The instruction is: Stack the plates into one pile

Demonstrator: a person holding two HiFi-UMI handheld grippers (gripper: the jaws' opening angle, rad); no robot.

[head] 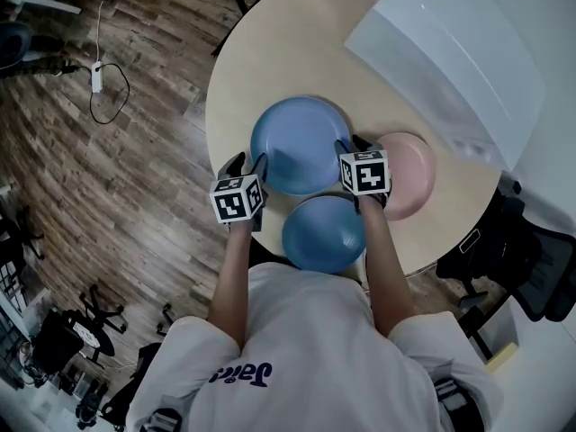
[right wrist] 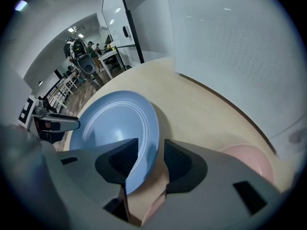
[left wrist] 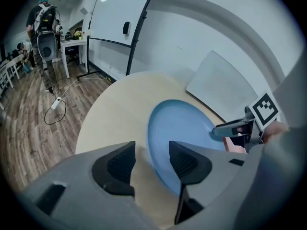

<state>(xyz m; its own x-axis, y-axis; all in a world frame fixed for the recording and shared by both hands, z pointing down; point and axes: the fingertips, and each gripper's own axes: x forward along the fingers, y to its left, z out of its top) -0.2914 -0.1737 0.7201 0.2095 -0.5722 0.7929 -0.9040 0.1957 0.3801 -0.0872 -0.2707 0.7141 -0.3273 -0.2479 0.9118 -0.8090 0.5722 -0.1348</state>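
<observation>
A large light-blue plate (head: pixel 301 142) lies on the round beige table (head: pixel 243 70), with a darker blue plate (head: pixel 324 234) nearer me and a pink plate (head: pixel 409 174) to the right. My left gripper (head: pixel 247 162) sits at the light-blue plate's left rim. In the left gripper view my left gripper (left wrist: pixel 151 159) is open, and the rim of the plate (left wrist: pixel 187 128) runs between the jaws by the right pad. My right gripper (head: pixel 354 144) is at the opposite rim. In the right gripper view my right gripper (right wrist: pixel 149 159) is open astride the rim of the plate (right wrist: pixel 115 123), beside the pink plate (right wrist: pixel 254 159).
A white board (head: pixel 450 43) lies across the table's far right part. A black chair (head: pixel 531 259) stands at the right of the table. On the wooden floor to the left lies a cable with a plug (head: pixel 103 88). People stand far off in the room (left wrist: pixel 43 18).
</observation>
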